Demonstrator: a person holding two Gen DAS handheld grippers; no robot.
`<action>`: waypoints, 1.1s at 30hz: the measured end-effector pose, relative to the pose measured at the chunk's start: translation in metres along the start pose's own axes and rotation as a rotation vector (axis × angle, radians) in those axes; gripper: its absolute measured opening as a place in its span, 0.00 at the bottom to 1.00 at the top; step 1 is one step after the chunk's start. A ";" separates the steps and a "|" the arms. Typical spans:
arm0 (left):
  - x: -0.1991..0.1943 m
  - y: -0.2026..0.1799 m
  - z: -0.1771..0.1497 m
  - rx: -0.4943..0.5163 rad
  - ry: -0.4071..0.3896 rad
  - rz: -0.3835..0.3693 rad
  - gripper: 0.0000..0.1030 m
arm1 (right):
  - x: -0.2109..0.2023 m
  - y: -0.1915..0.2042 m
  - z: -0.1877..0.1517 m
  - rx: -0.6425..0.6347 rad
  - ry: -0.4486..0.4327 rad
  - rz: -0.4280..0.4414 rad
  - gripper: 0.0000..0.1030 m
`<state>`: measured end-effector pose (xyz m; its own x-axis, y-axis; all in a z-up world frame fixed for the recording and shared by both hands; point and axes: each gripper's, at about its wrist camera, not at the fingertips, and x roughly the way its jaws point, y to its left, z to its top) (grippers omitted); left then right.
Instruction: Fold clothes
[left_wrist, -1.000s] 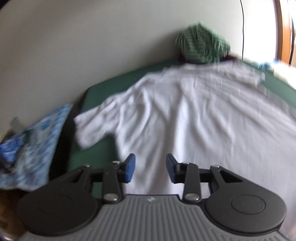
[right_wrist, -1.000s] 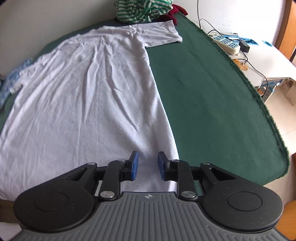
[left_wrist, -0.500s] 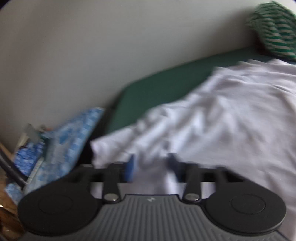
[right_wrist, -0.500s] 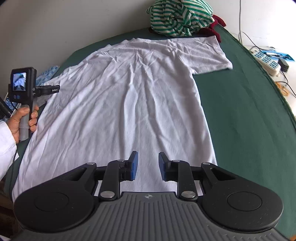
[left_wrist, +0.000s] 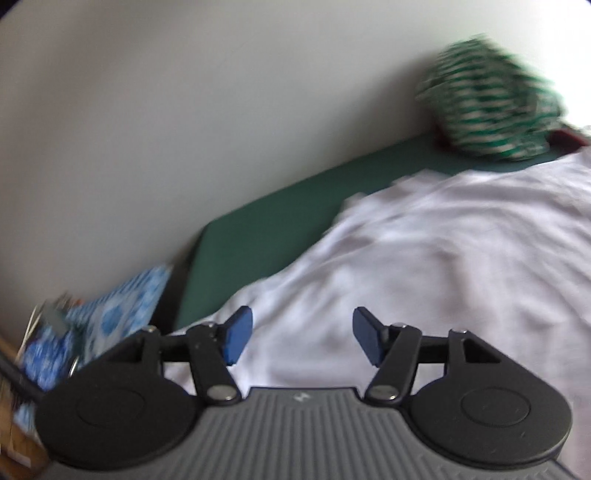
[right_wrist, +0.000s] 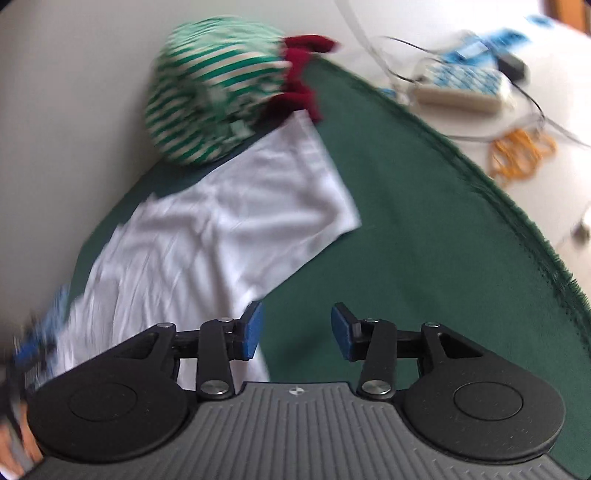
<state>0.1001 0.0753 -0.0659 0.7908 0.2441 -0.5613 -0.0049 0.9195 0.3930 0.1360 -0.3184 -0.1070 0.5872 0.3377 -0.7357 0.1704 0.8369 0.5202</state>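
A white T-shirt (left_wrist: 443, 266) lies spread flat on the green table cover (left_wrist: 280, 221). My left gripper (left_wrist: 301, 338) is open just above the shirt's left sleeve area, with nothing between its blue pads. In the right wrist view the shirt's right sleeve (right_wrist: 280, 192) stretches toward the back. My right gripper (right_wrist: 295, 330) is open over the green cover (right_wrist: 424, 229), just right of the shirt's side edge near the armpit, and holds nothing. Both views are blurred by motion.
A green-and-white striped garment (right_wrist: 210, 85) and a dark red one (right_wrist: 303, 70) are piled at the back by the wall. A power strip (right_wrist: 465, 85) with cables lies beyond the table's right edge. Blue patterned cloth (left_wrist: 103, 314) hangs off the left.
Both grippers have opened wider. The left one swung left toward the sleeve. The right one moved forward and right, from the hem up to the armpit area.
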 end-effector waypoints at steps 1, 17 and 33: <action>-0.007 -0.013 0.008 0.028 -0.019 -0.027 0.62 | 0.004 -0.004 0.006 0.038 -0.020 0.007 0.36; -0.037 -0.263 0.076 0.535 -0.207 -0.356 0.72 | 0.005 -0.009 0.051 -0.022 -0.107 0.114 0.02; -0.011 -0.291 0.095 0.477 -0.180 -0.357 0.06 | -0.013 0.003 0.069 -0.280 -0.081 0.205 0.08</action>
<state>0.1512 -0.2237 -0.1051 0.7843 -0.1470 -0.6027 0.5197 0.6861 0.5090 0.1835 -0.3502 -0.0664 0.6491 0.4854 -0.5857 -0.1747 0.8445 0.5063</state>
